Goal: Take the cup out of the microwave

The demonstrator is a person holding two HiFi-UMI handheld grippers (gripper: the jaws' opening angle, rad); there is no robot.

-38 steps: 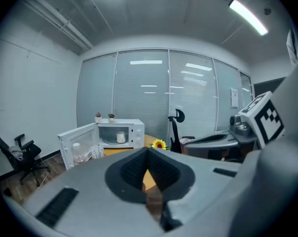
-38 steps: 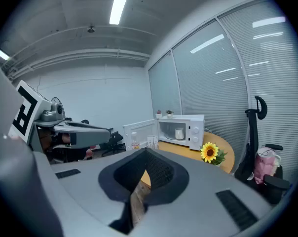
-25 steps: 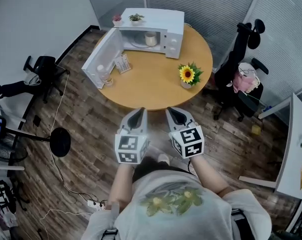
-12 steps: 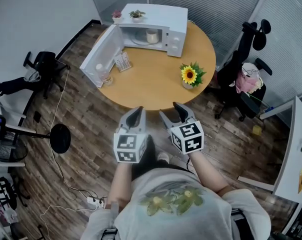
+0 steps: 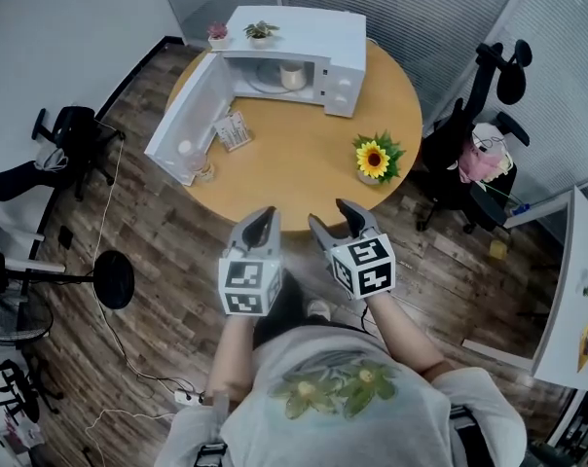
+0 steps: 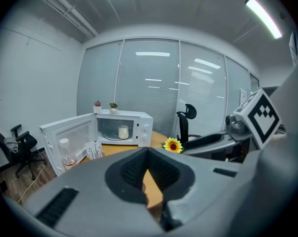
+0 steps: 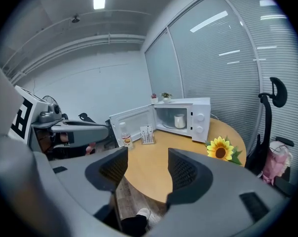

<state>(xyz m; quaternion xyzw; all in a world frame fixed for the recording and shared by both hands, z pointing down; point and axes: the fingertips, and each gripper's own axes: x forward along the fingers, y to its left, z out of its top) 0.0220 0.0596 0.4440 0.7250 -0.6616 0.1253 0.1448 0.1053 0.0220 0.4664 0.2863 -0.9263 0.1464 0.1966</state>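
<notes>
Right hand-held gripper (image 5: 333,219): jaws just opened wide, nothing between. Left hand-held gripper (image 5: 262,224): jaws together. Cup (image 5: 293,76) far ahead, inside open microwave (image 5: 299,24); probably rigid, light, smooth, breakable, so clasp across its wall.

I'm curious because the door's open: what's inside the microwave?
A pale cup stands inside the microwave, on its round plate. Nothing else shows in there. Whether the cup holds anything cannot be seen, because its own wall hides that.

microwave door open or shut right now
Open. The door of the microwave is swung wide to the left in the head view, and the cup shows inside the cavity.
</notes>
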